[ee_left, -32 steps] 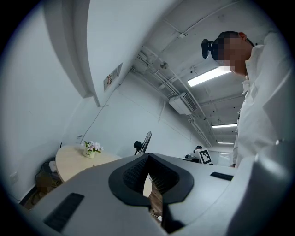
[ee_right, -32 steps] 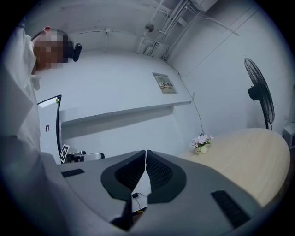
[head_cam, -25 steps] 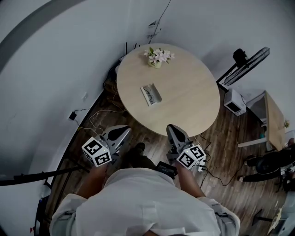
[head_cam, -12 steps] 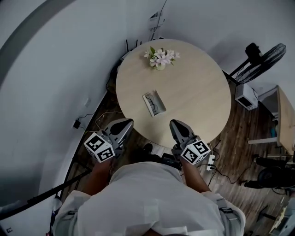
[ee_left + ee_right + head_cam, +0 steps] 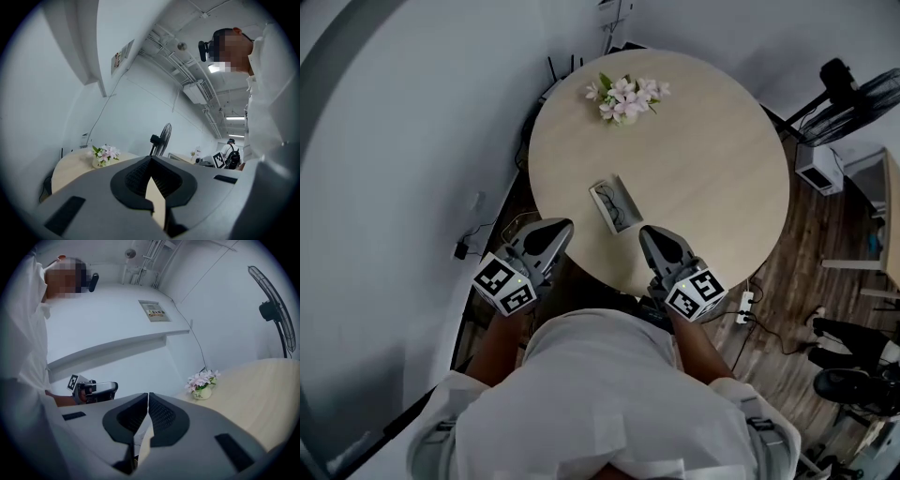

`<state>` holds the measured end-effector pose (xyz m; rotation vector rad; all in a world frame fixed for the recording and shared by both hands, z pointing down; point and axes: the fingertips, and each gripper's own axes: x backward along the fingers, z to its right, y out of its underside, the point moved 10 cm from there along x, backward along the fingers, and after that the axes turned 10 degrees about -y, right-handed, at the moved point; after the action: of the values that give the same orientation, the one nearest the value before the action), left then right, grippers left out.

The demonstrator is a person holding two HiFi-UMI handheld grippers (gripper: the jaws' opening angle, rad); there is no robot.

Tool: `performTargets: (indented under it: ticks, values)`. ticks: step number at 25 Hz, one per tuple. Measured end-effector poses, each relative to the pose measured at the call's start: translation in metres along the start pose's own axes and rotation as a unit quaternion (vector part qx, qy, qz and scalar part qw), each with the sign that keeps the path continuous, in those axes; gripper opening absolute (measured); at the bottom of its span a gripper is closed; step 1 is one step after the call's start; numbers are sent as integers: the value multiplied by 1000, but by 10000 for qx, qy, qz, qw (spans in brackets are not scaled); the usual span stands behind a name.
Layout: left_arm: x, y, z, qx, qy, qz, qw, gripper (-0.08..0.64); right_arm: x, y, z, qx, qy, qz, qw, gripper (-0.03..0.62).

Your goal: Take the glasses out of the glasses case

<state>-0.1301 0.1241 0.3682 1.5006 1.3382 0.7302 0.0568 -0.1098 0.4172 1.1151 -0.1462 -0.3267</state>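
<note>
- One round table is filling the space ahead of both tools, and its near edge is sitting just under the two gripper noses.
- Two grippers are hovering at that edge, well apart from each other. The left gripper is showing its jaws pressed together with nothing between them. The right gripper is doing the same: jaws together, only a hairline slit, empty.
- One standing fan is waiting off to the far right of the right gripper, clear of the table.
- One small pot of flowers is sitting at the table's far side, well beyond both tools and out of the way.
- One glasses case is lying open on the table, ahead of the grippers and between their two lines. Its long axis is running mostly away from the person, with the near end leaning toward the right gripper. I'm judging the right gripper to be slightly nearer, the left a touch further off.
- One pair of glasses is lying inside that case, along its length, not yet touched. Both sets of jaws are going to need to part before either can take hold.
</note>
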Motion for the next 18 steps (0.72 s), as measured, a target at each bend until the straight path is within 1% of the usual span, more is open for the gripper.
performTargets:
  ticks: [4,7,9,13,15,18]
  values:
    - [-31,-4,-30,-313,66,-247,9992,12,-23,7,17,45,174,-144,9997,26]
    - [-55,-4,-63,-736,212,-383,9963,12,-43,11,31,159,495,-384,9979,26]
    - [-72,-3,-83,-1024,410,-541,9924,12,-53,10,38,158,770,-525,9955,28]
    - [-98,-3,-118,-1118,913,-878,9856,12,-67,8,39,99,1359,-702,9882,28]
    - [-111,1,-129,-1231,1116,-978,9812,12,-74,10,42,104,1539,-843,9844,28]
    - [-136,3,-135,-1375,1456,-1119,9733,12,-82,8,52,89,1710,-1211,9778,32]
